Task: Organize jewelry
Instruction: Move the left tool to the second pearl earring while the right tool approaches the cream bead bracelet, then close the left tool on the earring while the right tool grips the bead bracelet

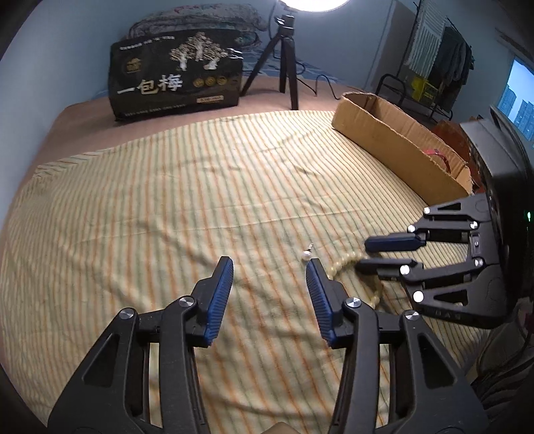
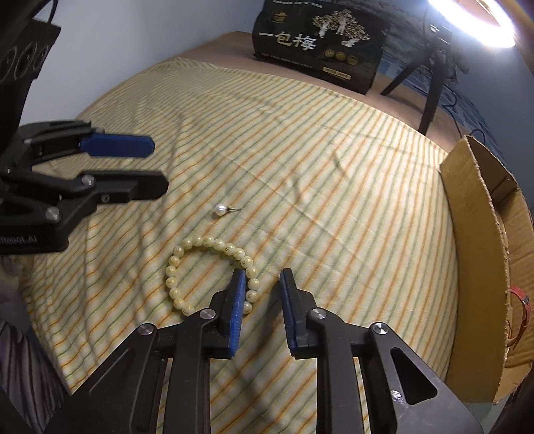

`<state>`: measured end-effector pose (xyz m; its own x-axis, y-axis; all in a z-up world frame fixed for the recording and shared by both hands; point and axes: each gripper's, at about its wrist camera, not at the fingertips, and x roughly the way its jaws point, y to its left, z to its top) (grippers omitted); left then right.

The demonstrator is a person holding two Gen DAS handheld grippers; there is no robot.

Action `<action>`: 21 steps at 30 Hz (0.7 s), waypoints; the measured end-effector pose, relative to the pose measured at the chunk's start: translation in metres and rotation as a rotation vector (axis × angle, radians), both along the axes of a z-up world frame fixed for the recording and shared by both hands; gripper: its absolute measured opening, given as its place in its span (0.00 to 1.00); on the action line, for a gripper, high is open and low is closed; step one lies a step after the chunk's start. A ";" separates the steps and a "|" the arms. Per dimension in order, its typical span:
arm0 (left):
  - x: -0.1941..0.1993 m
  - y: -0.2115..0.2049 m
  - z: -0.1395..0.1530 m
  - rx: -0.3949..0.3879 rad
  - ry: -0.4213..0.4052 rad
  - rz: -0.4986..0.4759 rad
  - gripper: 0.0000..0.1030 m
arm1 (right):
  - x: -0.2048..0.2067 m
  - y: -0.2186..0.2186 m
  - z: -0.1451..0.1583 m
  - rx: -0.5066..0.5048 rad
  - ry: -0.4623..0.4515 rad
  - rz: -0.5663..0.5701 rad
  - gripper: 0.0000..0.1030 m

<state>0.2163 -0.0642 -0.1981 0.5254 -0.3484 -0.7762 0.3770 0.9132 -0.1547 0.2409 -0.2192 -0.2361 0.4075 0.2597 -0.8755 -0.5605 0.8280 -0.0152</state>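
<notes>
The cream beaded bracelet [image 2: 208,273] lay on the striped yellow bedsheet [image 2: 333,187]; the right claw [image 2: 262,278] stood narrowly parted with nothing between — its left pad beside the beads; the left claw [image 1: 268,267] hung spread near the small pearl earring [image 1: 306,255].

Striped cloth [image 1: 167,200], yellow w/ green & orange lines, covers most of the bed; it is a bit wrinkled. Behind it a plain brown sheet [image 1: 83,113] shows. On that sheet, near the blue wall [image 1: 50,50], stands 1 black bag [image 1: 177,76] w/ gold trees and white characters printed on it. Just beside the bag is a black tripod [image 1: 283,63], 3 legs spread, w/ a bright round lamp [image 1: 313,2] above. A black cable [image 1: 320,83] lies behind the tripod. At the far rt. corner hangs a clothes rack [image 1: 440,56], and a window [image 1: 519,96] is at the rt. edge.
</notes>
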 end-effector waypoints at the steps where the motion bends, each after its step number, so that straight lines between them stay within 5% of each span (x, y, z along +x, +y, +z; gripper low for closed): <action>1: 0.000 -0.003 -0.001 -0.003 0.004 -0.008 0.39 | 0.002 -0.001 -0.001 -0.009 -0.005 -0.005 0.16; 21: 0.020 -0.036 -0.030 0.029 0.038 -0.056 0.15 | 0.014 -0.034 0.000 0.033 0.015 -0.065 0.15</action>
<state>0.2360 -0.0997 -0.2277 0.4754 -0.3536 -0.8056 0.4220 0.8951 -0.1439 0.2546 -0.2534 -0.2359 0.4112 0.2623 -0.8730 -0.5057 0.8625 0.0210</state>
